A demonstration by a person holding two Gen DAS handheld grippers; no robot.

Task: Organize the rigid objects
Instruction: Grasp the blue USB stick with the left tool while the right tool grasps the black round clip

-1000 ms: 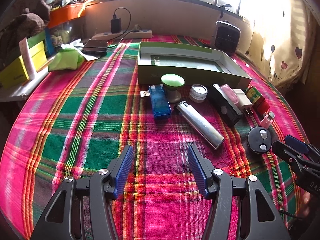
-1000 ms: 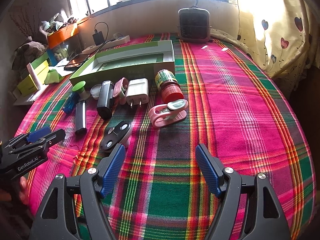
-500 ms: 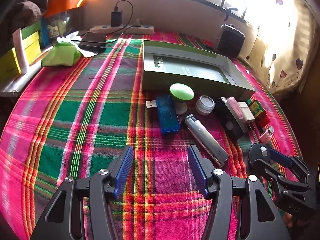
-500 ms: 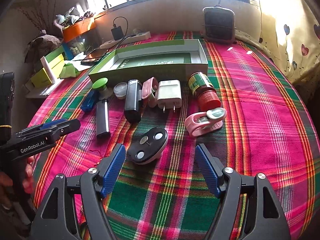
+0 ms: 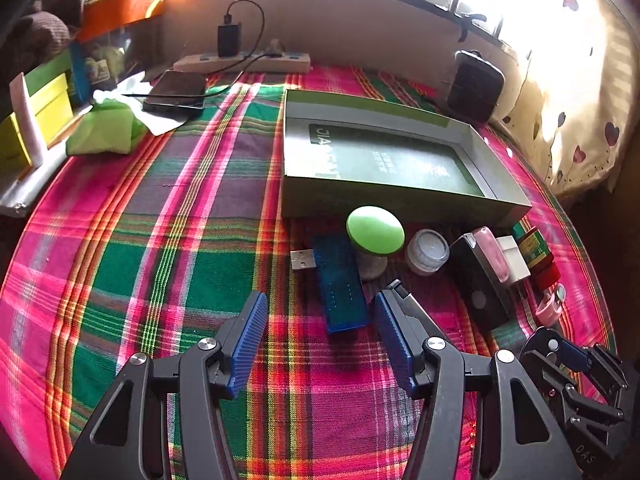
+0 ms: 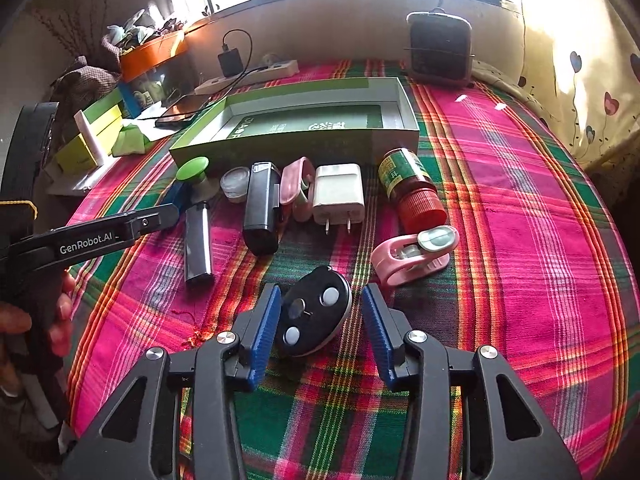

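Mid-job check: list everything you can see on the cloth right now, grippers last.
green box: 1, green, behind the row, empty
knob: 1, green cap, row's left end
USB stick: 1, blue, beside knob
jar: 1, clear
lighter: 1, silver
black device: 1, mid-row
pink case: 1
charger: 1, white
bottle: 1, red cap, lying down
clip: 1, pink
fob: 1, black, nearest
left gripper: jaws open, at USB stick
right gripper: jaws just closing around fob, one side still clear

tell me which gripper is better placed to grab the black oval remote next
Right. The right gripper already straddles the black oval remote, its jaws just closing in; the left gripper sits by the blue USB stick.
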